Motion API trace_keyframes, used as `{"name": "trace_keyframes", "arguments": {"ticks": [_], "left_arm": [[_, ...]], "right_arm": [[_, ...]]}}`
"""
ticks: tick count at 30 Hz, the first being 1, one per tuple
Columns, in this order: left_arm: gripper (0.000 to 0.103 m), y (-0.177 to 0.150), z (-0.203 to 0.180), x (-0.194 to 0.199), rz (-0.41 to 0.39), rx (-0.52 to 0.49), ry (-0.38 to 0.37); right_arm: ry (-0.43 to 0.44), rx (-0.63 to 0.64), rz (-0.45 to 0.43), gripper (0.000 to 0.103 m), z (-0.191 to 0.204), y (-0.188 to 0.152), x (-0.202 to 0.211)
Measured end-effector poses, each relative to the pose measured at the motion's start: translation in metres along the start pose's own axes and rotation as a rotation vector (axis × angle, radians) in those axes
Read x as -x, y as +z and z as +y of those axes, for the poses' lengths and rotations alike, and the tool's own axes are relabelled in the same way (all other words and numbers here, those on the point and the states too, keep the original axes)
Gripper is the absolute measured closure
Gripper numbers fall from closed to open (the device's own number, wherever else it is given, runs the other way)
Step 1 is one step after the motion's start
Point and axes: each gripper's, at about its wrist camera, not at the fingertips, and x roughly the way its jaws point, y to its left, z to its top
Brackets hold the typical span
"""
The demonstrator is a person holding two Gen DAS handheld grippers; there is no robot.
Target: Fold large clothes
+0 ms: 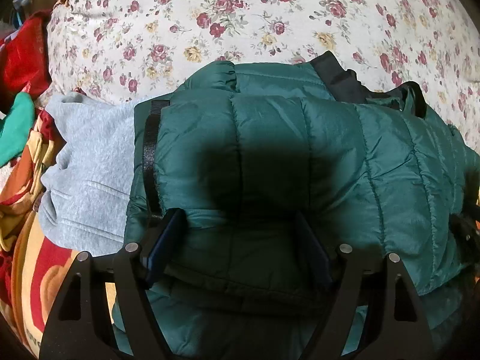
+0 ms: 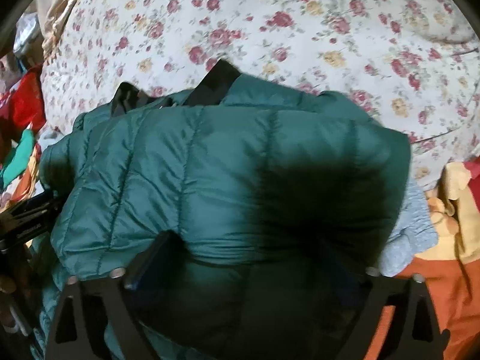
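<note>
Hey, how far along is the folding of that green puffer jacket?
Done: the jacket looks folded into a compact bundle on the grey sweatshirt. In hand: nothing gripped; both the left hand-held gripper and right hand-held gripper stand open around its near edge. Left: the colourful clothes piled beside it.

1. Premises: a home bedroom.
2. Evidence: floral bedsheet [image 1: 240,15] fills the upper frame; loose clothes pile [image 1: 21,114] at left edge; patterned blanket [image 2: 435,285] at lower right.

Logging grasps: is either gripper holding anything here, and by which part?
The right gripper holds nothing, jaws wide about the near folded edge of the green jacket; that edge fills the left gripper too, but pressing cannot be told.
</note>
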Motion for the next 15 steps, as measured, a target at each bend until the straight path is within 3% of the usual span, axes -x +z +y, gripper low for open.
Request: {"name": "trace_keyframes", "arguments": {"ticks": [3, 10, 13, 15], "left_arm": [[0.025, -0.001, -0.002, 0.002, -0.008, -0.022, 0.009], [0.025, -0.002, 0.003, 0.022, -0.023, -0.003, -0.005], [0.025, -0.005, 0.002, 0.029, -0.040, 0.015, -0.028], [0.025, -0.006, 0.001, 0.028, -0.037, 0.028, -0.040]], "right_arm": [[-0.043, 0.025, 0.009, 0.000, 0.009, 0.003, 0.003], [-0.055, 0.022, -0.123, 0.002, 0.014, -0.011, 0.055], [-0.050, -0.005, -0.138, 0.014, 0.007, -0.013, 0.060], [-0.066, -0.030, -0.107, 0.014, -0.002, -0.013, 0.051]]}}
